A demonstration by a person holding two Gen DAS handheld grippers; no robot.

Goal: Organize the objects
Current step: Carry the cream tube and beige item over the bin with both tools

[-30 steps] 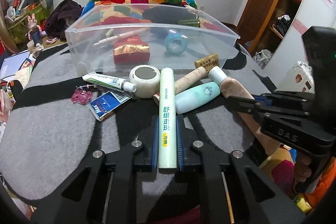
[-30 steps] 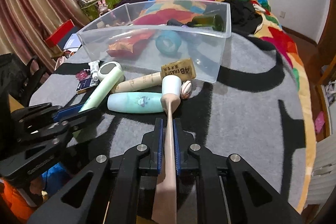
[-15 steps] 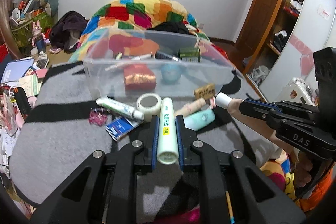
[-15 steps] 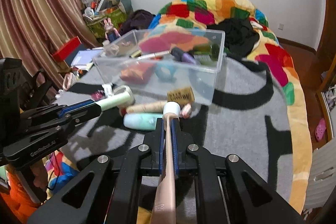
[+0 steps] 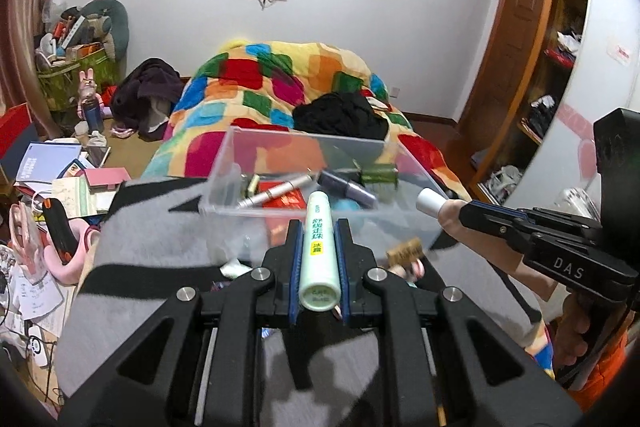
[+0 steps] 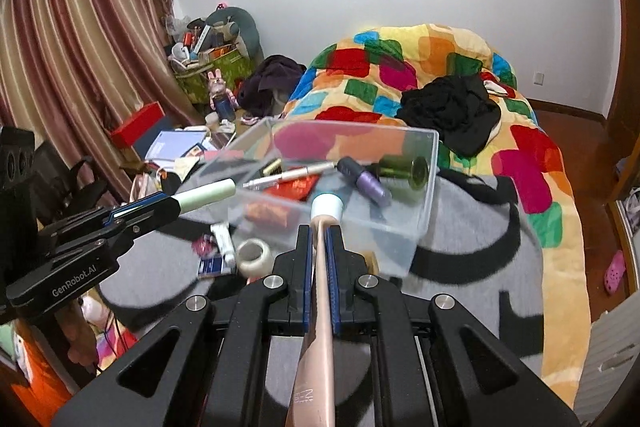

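Left wrist view: the left gripper (image 5: 319, 251) is clamped on the pale green tube (image 5: 319, 247), whose long axis runs straight ahead along the fingers, its far tip over the near wall of the clear plastic bin (image 5: 320, 183). The right gripper (image 5: 466, 213) comes in from the bin's right, its pink tube's white cap level with the near right corner.

Right wrist view: the right gripper (image 6: 319, 247) is clenched on the pink tube (image 6: 318, 303), lengthwise, cap reaching the bin (image 6: 424, 203). Both tubes look about equally close; the drop lies straight ahead.
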